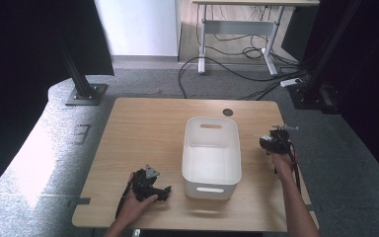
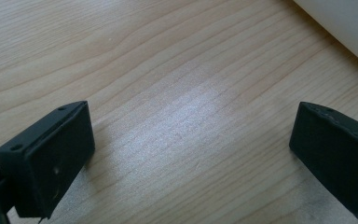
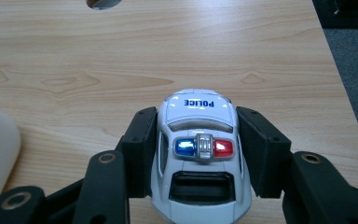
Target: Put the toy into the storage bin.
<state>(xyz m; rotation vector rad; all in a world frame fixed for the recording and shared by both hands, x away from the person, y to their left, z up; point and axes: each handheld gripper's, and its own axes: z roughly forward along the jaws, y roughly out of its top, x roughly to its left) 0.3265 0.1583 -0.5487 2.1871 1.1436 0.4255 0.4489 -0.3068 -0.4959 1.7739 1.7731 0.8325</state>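
- Right gripper [image 3: 198,154] is clamped on a little white plastic police toy car [image 3: 199,158] with a red and blue light bar, lower middle of the right gripper view, above the pale wooden table [image 3: 121,56].
- Left gripper [image 2: 191,154] sits wide open with nothing between its jaws, bottom left in the high view.
- White plastic bin [image 1: 211,157] with handle slots sits mid-frame between them.

This looks like a lab or office room set up for recording. A small wooden table [image 1: 148,128] stands on grey carpet [image 1: 143,84], flanked by black metal stands [image 1: 81,81] bolted to floor plates and by dark curtains [image 1: 24,44] on both sides. Behind it, loose cables [image 1: 237,69] and a power strip [image 1: 292,82] lie on the floor beneath a height-adjustable desk [image 1: 239,22], next to a plain white wall [image 1: 138,24].
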